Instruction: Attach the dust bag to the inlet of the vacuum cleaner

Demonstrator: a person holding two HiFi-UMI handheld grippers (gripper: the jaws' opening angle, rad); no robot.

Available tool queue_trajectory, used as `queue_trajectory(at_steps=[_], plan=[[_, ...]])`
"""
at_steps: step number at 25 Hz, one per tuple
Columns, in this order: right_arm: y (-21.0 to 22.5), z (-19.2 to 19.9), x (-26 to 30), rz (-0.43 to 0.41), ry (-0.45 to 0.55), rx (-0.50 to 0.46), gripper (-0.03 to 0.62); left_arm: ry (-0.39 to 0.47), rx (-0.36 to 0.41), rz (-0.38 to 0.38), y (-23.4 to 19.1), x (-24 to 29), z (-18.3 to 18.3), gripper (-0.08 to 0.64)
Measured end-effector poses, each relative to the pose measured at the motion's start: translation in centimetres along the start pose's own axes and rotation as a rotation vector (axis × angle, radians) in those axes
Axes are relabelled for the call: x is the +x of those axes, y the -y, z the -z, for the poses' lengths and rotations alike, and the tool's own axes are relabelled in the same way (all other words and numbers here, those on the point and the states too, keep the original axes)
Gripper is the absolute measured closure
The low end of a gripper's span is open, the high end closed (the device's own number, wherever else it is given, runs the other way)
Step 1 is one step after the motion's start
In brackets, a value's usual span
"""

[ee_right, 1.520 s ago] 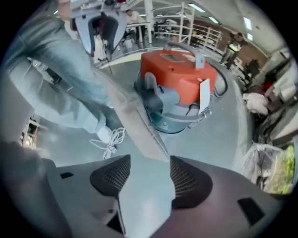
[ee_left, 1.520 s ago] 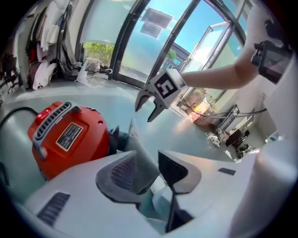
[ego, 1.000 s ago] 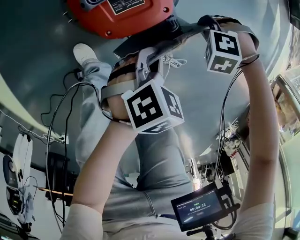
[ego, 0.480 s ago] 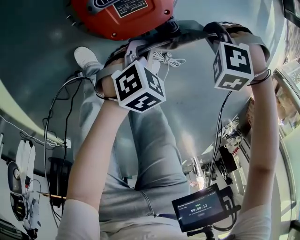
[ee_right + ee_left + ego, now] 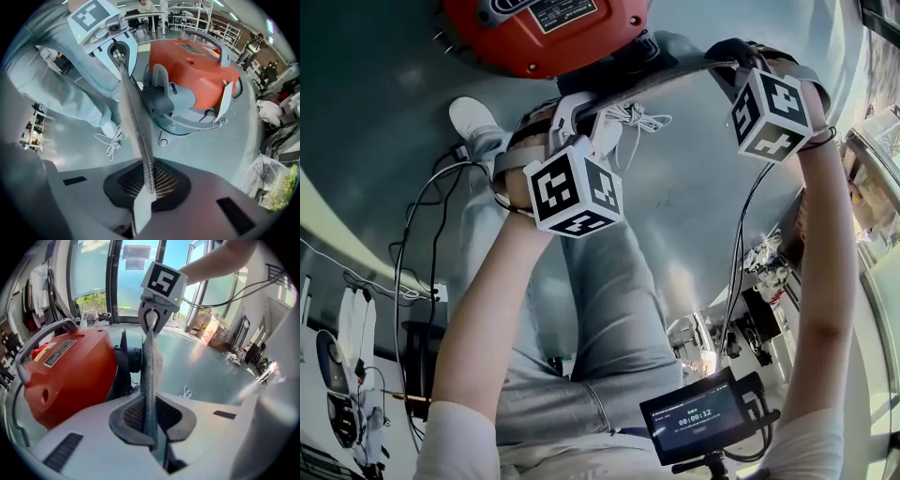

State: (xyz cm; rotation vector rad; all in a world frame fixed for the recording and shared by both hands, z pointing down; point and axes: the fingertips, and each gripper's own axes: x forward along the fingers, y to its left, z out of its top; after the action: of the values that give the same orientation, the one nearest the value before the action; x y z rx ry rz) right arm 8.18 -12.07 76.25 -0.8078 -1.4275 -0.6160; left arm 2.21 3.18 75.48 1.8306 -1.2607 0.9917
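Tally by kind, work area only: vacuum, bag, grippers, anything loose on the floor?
red vacuum cleaner: 1
grey dust bag: 1
grippers: 2, left gripper and right gripper, each shut on the bag
white cord bundle on the floor: 1
Total: 5

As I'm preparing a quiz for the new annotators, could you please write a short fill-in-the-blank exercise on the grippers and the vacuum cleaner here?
1. The left gripper and the right gripper each clamp one end of the grey ____.
2. The vacuum cleaner has a body that is ____ in colour.
3. The vacuum cleaner rests on the ____.

Missing words: dust bag; red; floor.
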Motion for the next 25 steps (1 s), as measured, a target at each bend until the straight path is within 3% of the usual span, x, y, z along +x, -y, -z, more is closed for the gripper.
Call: queue_trajectory(at_steps=[3, 7, 11, 13, 14, 16, 21, 25], plan=[[-0.3, 0.0, 0.2, -0.008, -0.005, 0.02, 0.572, 0.012, 0.003, -0.001, -0.2, -0.1, 0.0, 0.541], [-0.8, 2.1, -1.1, -0.053, -0.02, 0.161, 0.532, 0.023, -0.083, 0.016, -0.2, -2.3, 1.9, 0.494], [0.5, 5.8, -4.6, 0.117, -0.002, 0.267, 0.532, 0.008, -0.089, -0.056, -2.2, -6.9, 5.7, 0.495], [1.4, 5.6, -7.7, 0.25, 0.058, 0.306, 0.533, 0.084, -0.126, -0.136, -4.6, -10.2, 5.1, 0.51], [1.8, 5.1, -9.5, 0.315, 0.095, 0.326, 0.534, 0.14, -0.157, -0.173, -5.9, -11.9, 3.9, 0.555], [2.3, 3.2, -13.3, 0.42, 0.189, 0.39, 0.537, 0.256, -0.202, -0.22, -7.9, -15.4, 0.3, 0.555], [2.5, -2.4, -26.1, 0.559, 0.537, 0.666, 0.565, 0.436, -0.245, -0.197, -9.7, -24.9, -10.0, 0.555], [3.0, -5.8, -38.3, 0.691, 0.768, 0.767, 0.574, 0.563, -0.167, -0.172, -8.9, -33.3, -18.0, 0.555]])
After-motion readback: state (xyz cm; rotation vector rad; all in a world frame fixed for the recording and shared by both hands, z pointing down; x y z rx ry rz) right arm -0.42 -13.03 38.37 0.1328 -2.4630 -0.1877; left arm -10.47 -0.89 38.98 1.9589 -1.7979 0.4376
